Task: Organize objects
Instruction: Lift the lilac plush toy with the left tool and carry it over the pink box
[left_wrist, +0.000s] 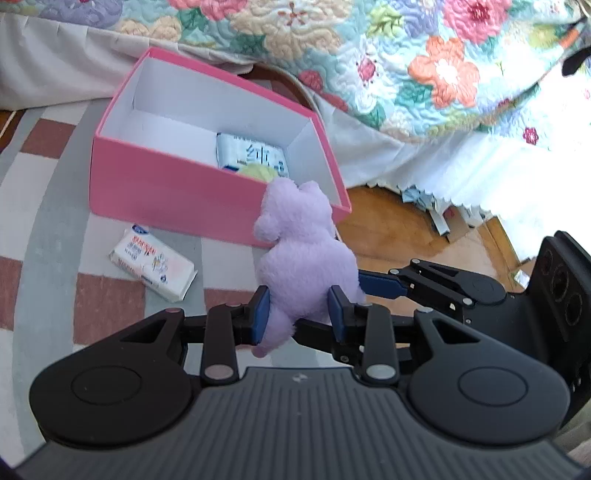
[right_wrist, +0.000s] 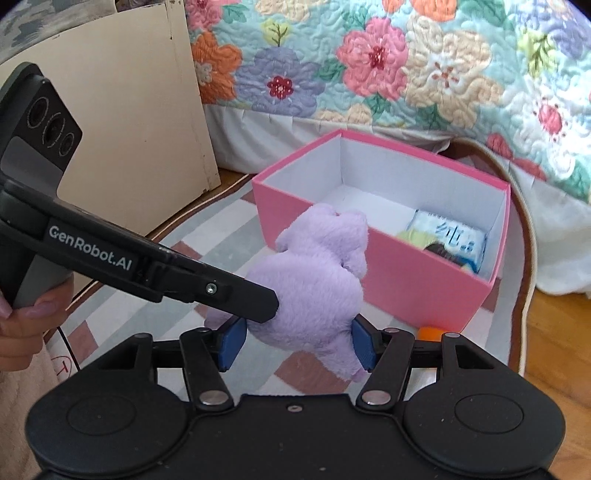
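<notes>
At lower centre, the left gripper (left_wrist: 299, 317) and right gripper (right_wrist: 297, 345) both clamp the purple plush toy (left_wrist: 303, 251), held above the checked rug (left_wrist: 48, 206). Beyond, mid-frame, the pink box (left_wrist: 155, 192) holds a tissue pack (left_wrist: 255, 153).

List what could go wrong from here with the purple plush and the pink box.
1. Both the left claw and right claw pinch the soft purple plush; pulling apart could strain it or slip it free.
2. The plush hangs near the pink box wall; it could snag the rim.
</notes>
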